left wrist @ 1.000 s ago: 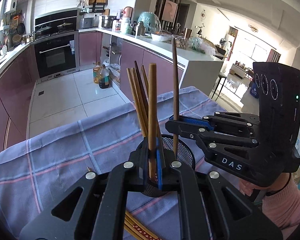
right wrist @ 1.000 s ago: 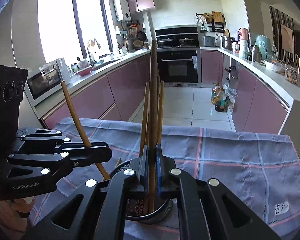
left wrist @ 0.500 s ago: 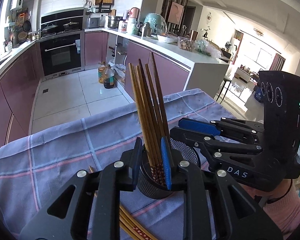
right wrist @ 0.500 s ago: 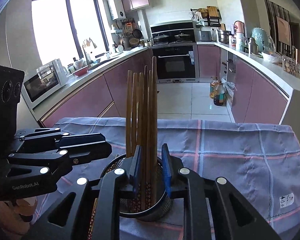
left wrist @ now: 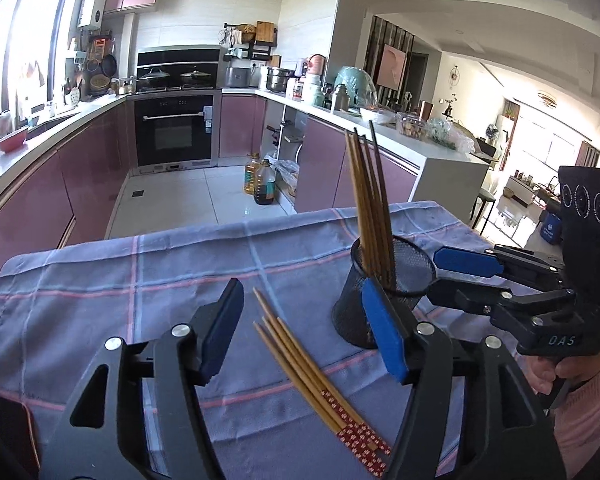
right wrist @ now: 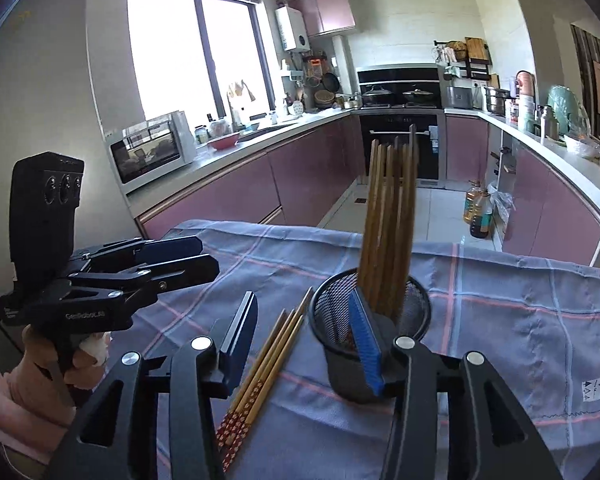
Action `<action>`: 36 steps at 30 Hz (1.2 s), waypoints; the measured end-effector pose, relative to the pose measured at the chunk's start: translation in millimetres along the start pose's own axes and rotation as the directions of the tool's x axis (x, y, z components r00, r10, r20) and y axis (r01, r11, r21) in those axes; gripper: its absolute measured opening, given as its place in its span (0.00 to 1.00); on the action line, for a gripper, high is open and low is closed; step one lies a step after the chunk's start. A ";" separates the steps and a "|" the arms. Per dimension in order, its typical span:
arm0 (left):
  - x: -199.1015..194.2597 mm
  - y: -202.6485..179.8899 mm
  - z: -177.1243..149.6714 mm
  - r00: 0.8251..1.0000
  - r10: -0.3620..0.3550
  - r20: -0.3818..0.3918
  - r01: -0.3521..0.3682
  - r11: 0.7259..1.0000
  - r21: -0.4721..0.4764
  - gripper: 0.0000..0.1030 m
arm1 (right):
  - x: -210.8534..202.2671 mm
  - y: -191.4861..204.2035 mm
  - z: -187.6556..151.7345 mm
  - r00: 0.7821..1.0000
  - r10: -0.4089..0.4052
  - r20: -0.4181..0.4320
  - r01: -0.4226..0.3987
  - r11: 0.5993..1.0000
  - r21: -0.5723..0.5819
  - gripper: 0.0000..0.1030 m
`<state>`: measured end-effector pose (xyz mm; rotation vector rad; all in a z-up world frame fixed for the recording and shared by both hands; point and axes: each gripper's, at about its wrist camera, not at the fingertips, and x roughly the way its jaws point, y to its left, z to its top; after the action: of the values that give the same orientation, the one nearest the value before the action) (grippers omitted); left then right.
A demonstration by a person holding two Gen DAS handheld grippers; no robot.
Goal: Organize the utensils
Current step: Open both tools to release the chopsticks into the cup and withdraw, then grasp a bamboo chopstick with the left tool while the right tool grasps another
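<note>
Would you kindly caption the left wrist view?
Open left gripper above loose chopsticks; mesh holder beside.

1. Your bench (left wrist: 100,280) is covered edge to edge by a blue-grey cloth (right wrist: 520,312) with a pink and pale check; the bench's own top is hidden under it.
2. A black mesh cup (left wrist: 354,312) stands upright on the cloth, with a sheaf of brown chopsticks (left wrist: 370,200) standing in it, leaning slightly.
3. Just beside the cup you have a loose bundle of chopsticks (left wrist: 300,356) lying flat on the cloth, its red patterned ends towards you.
4. A small printed label (right wrist: 594,389) sits on the cloth near its right edge.
</note>
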<state>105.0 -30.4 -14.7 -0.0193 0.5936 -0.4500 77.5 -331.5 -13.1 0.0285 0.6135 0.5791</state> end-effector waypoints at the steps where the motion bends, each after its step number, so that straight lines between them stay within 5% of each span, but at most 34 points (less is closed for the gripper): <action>1: -2.1 2.1 -4.5 1.000 0.006 -0.004 -0.006 1.000 -0.006 0.69 | 6.0 4.0 -6.3 1.000 0.012 -0.023 -0.012 1.000 0.001 0.45; 14: 18.5 21.7 -72.6 0.983 0.059 -0.174 -0.070 0.996 -0.060 0.73 | 65.4 13.8 -59.7 0.973 0.014 -0.229 0.006 0.996 0.087 0.45; 36: 45.5 14.2 -91.5 0.963 0.054 -0.264 -0.073 0.995 -0.061 0.68 | 77.7 20.1 -65.6 0.960 -0.032 -0.277 0.048 0.998 0.051 0.33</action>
<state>94.4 -26.4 -117.2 -0.0080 0.8686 -0.3711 82.8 -283.4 -104.8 -0.0118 0.9005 0.5297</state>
